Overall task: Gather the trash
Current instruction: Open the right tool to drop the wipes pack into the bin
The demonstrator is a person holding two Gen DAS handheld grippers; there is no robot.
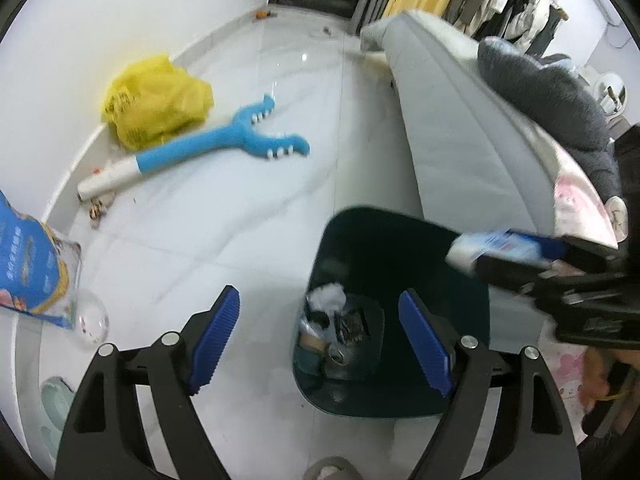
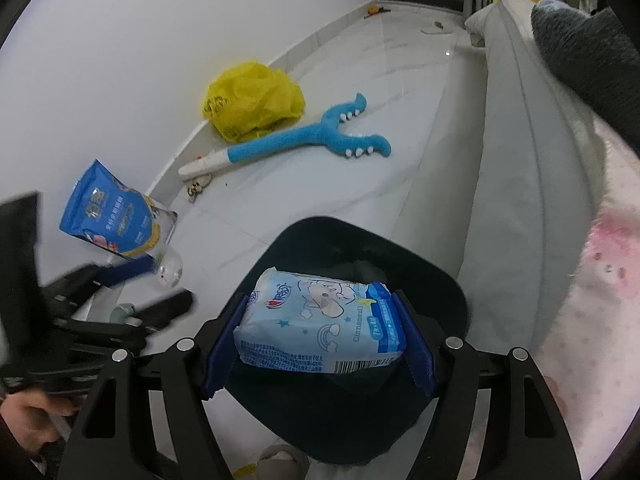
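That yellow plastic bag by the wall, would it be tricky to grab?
Probably floppy: the yellow plastic bag lies crumpled and slumped. It likely weighs little, being thin film. Its glossy folds might slip or collapse between the jaws.

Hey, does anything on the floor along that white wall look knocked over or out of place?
Yes. A blue snack pouch leans tilted against the wall, a crumpled yellow plastic bag lies against the skirting, and a blue plush stick toy lies flat on the tiles beside it.
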